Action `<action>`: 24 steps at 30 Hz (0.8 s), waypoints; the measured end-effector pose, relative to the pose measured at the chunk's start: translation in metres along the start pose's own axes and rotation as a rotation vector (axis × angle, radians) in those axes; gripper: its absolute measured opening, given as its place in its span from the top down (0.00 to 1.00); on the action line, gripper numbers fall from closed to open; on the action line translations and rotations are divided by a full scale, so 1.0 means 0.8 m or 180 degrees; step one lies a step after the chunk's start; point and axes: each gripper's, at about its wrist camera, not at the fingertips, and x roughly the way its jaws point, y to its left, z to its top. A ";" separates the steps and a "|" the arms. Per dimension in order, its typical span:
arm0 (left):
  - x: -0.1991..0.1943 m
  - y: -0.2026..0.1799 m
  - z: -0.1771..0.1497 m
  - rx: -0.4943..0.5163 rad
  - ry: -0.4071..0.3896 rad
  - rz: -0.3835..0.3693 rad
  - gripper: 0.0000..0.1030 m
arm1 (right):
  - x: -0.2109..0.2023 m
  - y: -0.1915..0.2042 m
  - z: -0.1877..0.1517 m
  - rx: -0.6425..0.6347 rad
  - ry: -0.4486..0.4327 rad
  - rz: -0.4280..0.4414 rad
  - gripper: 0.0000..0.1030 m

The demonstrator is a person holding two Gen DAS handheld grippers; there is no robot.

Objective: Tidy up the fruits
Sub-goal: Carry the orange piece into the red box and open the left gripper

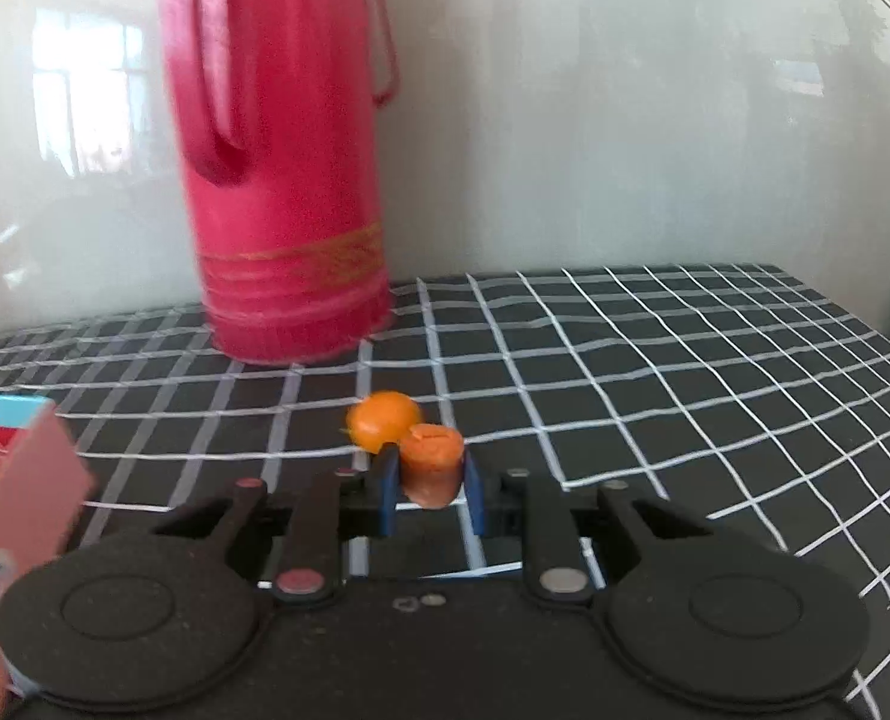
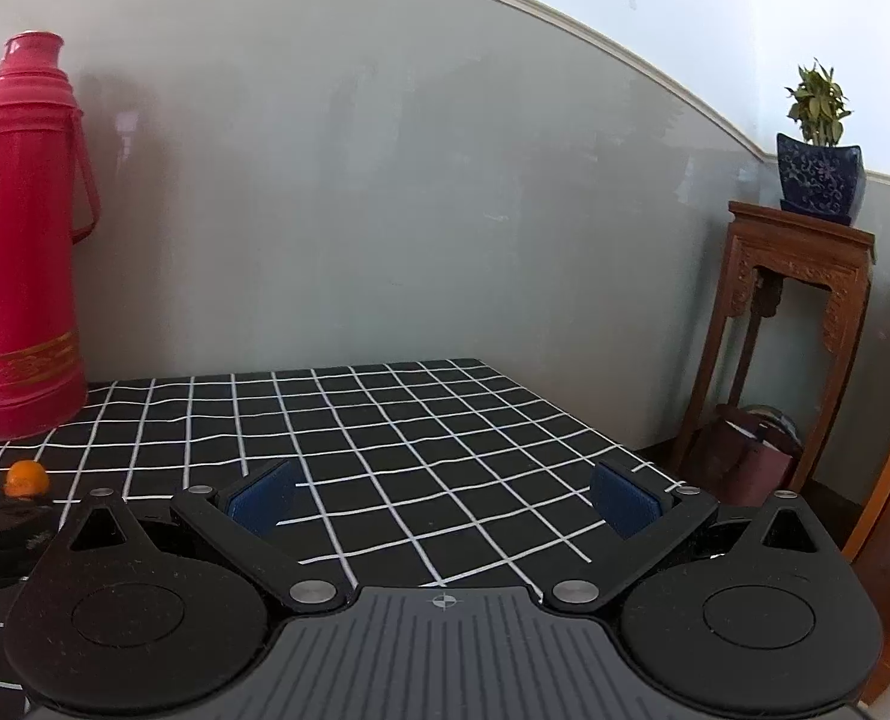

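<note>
Checked tablecloth [image 2: 445, 420] meets a grey wall [image 2: 385, 180].

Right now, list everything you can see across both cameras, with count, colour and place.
thermos: one, red with gold band, back left of the table
round orange fruit: one, orange, on the cloth just beyond the left gripper
carrot piece: one, orange, between the left gripper's pads
carton: one, pink and blue, left edge
tablecloth: one, black with white grid
wooden stand: one, brown, right of table
potted plant: one, blue pot, on the stand
left gripper: shut on the carrot piece
right gripper: open, empty
</note>
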 end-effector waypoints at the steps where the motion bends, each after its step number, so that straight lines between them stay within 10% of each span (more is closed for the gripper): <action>1: -0.005 0.006 0.001 0.0020 -0.0040 0.0056 0.87 | -0.001 0.003 0.000 -0.0014 -0.0007 0.0029 0.00; 10: -0.095 0.099 -0.006 -0.0005 -0.0308 0.0774 0.87 | -0.022 0.057 -0.004 -0.0206 -0.0054 0.0410 0.00; 24: -0.147 0.267 -0.062 -0.0693 0.0273 0.1802 0.75 | -0.044 0.158 -0.020 -0.0518 0.0024 0.1155 0.00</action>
